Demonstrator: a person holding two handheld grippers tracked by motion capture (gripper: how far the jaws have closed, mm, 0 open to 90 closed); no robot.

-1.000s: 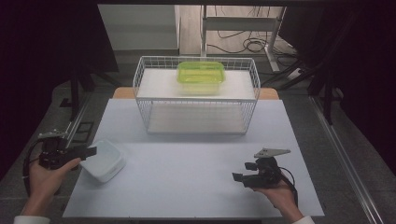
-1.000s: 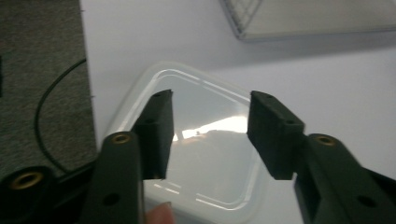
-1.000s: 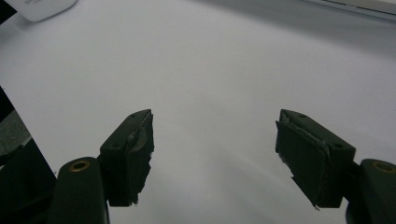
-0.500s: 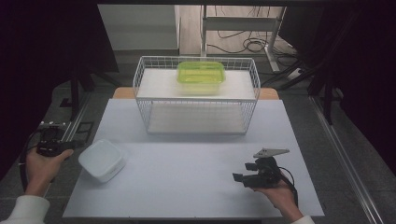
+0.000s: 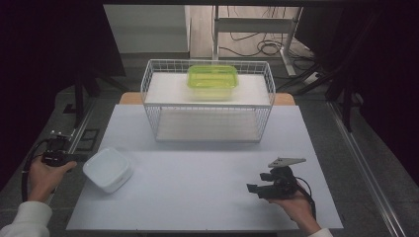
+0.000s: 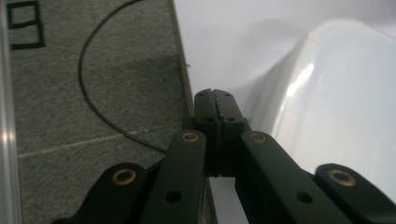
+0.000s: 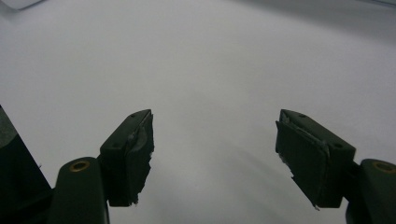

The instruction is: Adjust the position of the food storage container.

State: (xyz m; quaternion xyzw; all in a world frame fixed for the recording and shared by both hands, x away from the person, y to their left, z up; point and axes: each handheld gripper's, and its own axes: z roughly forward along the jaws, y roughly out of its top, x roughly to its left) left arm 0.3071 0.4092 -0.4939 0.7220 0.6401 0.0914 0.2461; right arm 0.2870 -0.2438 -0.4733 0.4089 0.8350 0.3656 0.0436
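The white container [image 5: 107,169] lies on the white table [image 5: 197,197] near its left edge, in front of the wire basket's left corner and well apart from it. It is a rounded-corner rectangle, sitting askew: in the high view its long axis runs on a diagonal from the upper left toward the lower right, so that one corner points at the left gripper [image 5: 66,158] just beside it. Whether it rests mouth up or mouth down cannot be told. In the left gripper view the container's glossy wall [image 6: 336,107] rises just to the right of the jaws, which are pressed flat together with nothing between them, their tips over the table's edge where the grey floor [image 6: 93,93] begins. One second ago that gripper reached over the container's left rim with its jaws apart; it has since drawn back off the table's left side and its jaws have just been closing to nothing, while the container has not shifted. The right gripper [image 5: 253,188] rests low over the bare table at the near right, jaws spread wide and empty, as in the earlier frames. The wire basket [image 5: 207,106] stands at the table's far middle, with a green lidded box [image 5: 212,79] inside on its upper level.
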